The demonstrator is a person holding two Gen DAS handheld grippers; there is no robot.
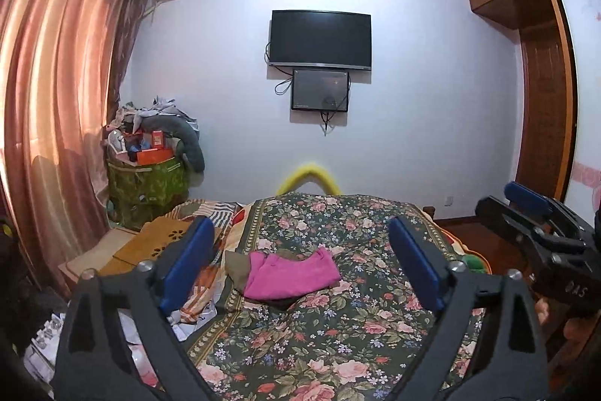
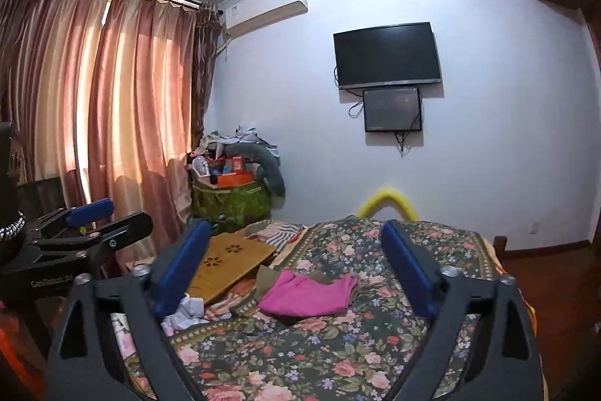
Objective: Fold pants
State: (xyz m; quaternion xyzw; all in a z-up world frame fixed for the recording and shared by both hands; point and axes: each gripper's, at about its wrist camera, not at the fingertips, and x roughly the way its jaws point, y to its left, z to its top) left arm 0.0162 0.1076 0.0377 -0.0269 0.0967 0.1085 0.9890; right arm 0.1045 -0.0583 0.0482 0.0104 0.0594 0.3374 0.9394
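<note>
Left tool [image 1: 300,262]: spread wide, empty | right tool [image 2: 296,269]: spread wide, empty | pink pants [image 1: 291,275]: folded on bedspread [image 1: 338,344]

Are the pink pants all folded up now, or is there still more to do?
Looks nearly finished. The pink pants lie in a compact folded bundle on the flowered bedspread. Nothing is in hand: the left gripper and right gripper are both wide open and empty, held back from the bundle. What may be left is neatening one loose corner, if anything.
</note>
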